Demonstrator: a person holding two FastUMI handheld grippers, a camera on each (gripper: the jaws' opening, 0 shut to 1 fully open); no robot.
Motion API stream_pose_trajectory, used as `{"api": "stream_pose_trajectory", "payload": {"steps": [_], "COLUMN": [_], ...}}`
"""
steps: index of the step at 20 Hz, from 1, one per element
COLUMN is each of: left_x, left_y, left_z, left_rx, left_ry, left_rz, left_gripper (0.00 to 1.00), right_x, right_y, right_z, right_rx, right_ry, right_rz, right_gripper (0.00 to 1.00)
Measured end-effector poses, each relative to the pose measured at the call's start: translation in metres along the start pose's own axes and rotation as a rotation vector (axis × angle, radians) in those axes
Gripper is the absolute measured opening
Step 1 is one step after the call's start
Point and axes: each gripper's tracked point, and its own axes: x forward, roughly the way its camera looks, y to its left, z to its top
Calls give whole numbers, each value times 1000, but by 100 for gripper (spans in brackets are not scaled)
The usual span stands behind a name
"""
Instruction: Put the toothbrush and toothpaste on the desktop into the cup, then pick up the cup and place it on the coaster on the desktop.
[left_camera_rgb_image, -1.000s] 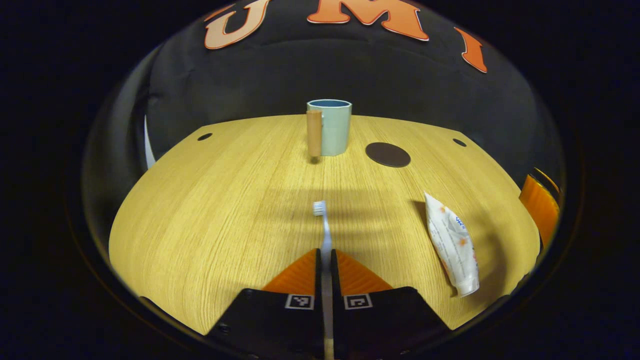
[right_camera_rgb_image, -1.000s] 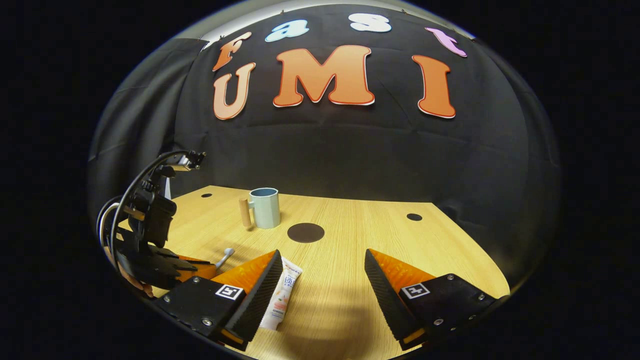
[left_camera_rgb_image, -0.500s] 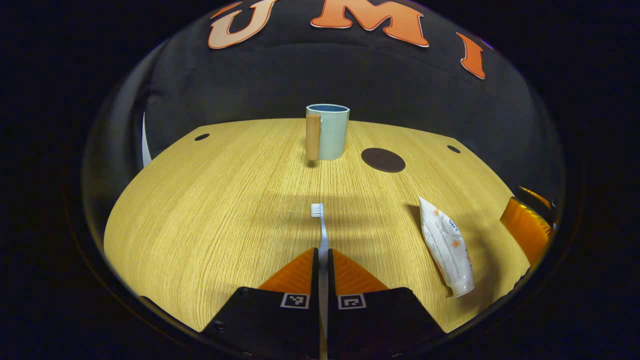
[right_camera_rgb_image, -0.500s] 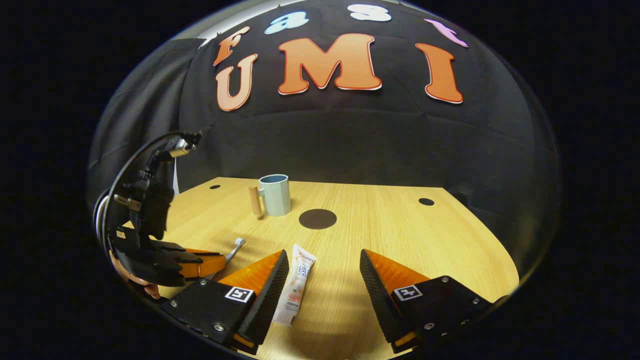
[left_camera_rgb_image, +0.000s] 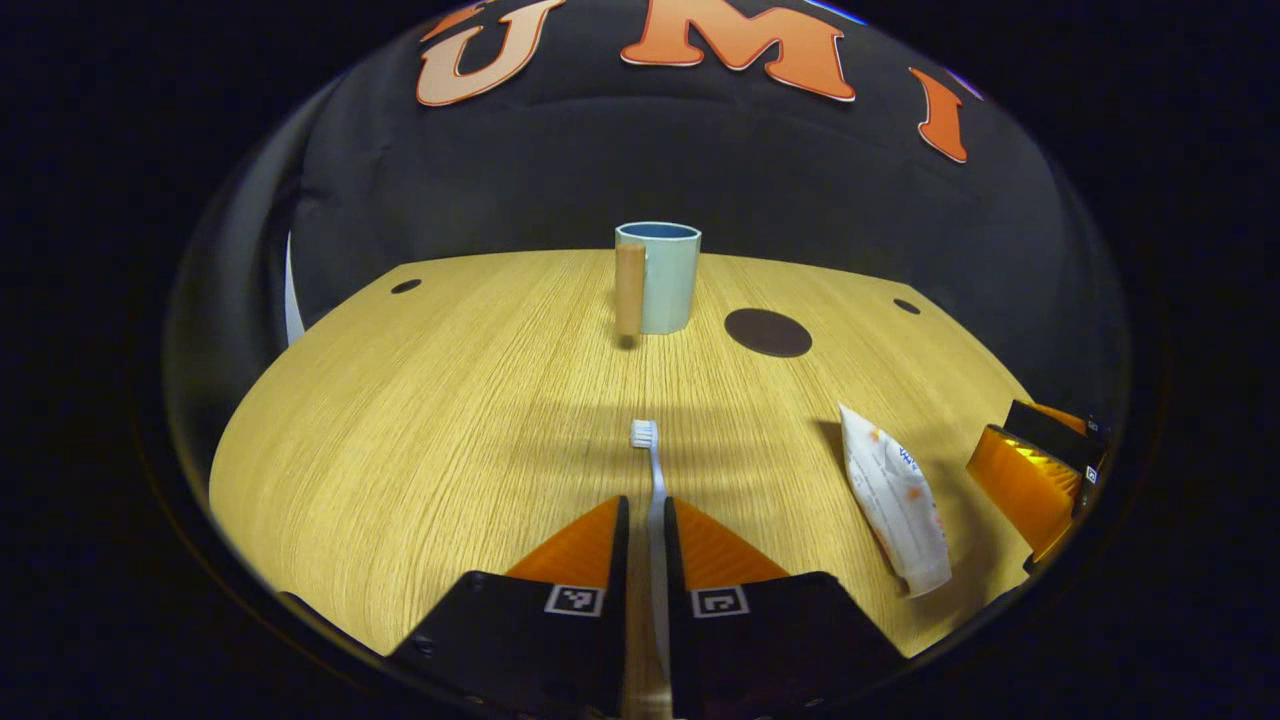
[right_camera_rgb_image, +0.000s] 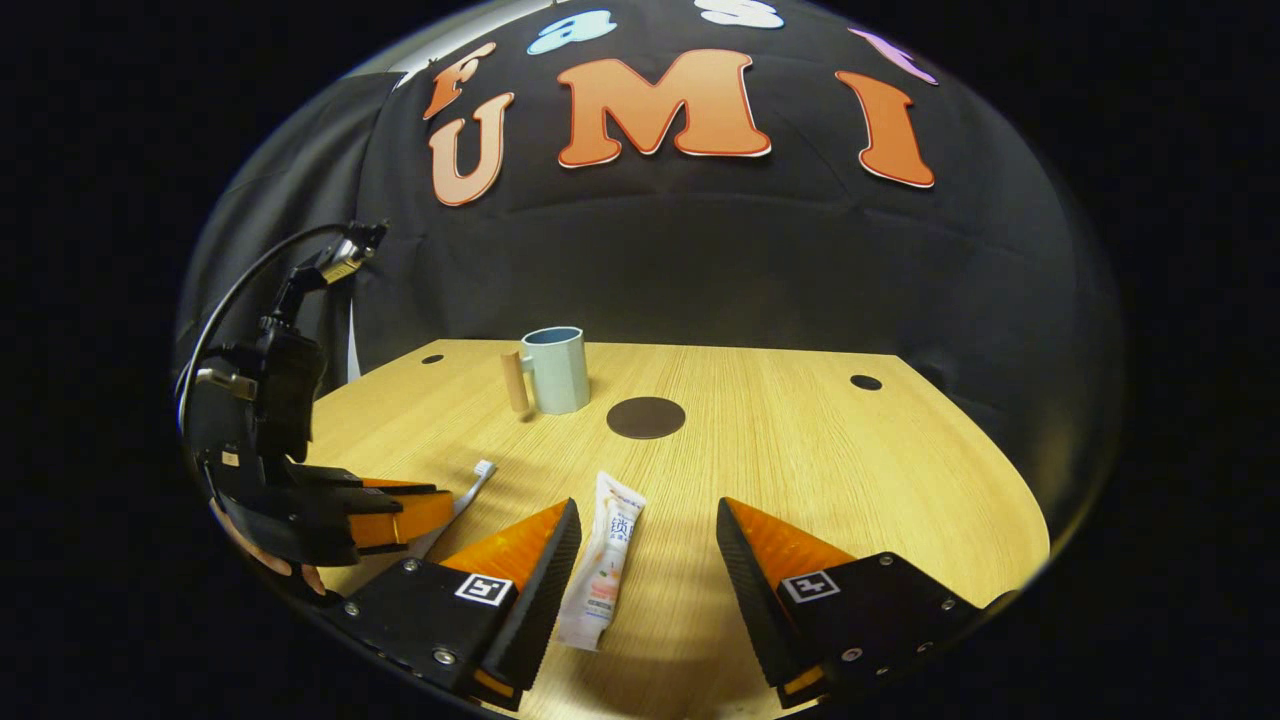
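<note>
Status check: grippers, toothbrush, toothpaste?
Left gripper shut on toothbrush. Right gripper open, astride toothpaste on desk. Cup empty, beside coaster. Path clear.

We lose the toothbrush (left_camera_rgb_image: 655, 480) handle between the left gripper (left_camera_rgb_image: 645, 510) fingers, toothpaste (right_camera_rgb_image: 603, 560) print too small to make out

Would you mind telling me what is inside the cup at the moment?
The cup stands upright near the coaster. From these low angles just its dark inner wall near the rim shows; nothing sticks out above it, and its bottom is hidden.
</note>
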Motion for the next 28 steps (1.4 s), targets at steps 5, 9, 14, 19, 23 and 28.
{"api": "stream_pose_trajectory", "payload": {"steps": [5,9,14,19,23,28], "left_x": [3,3,3,4,-4,-22], "left_y": [-13,-19,-18,-19,-20,-16], "left_z": [-9,-6,-12,-8,-2,32], "left_rx": [-21,-22,-19,-40,-56,-52], "left_ry": [38,38,67,46,12,-96], "left_rz": [-32,-47,-10,-36,-83,-90], "left_gripper": [36,39,9,6,4,4], "right_x": [3,4,8,9,11,12], "right_y": [-5,-6,-5,-5,-1,8], "right_z": [-1,-2,-5,-6,-8,-11], "right_rx": [20,14,24,34,42,44], "right_ry": [9,9,22,25,39,56], "right_rz": [-13,-18,-15,-14,-2,23], "right_gripper": [82,82,82,83,82,82]}}
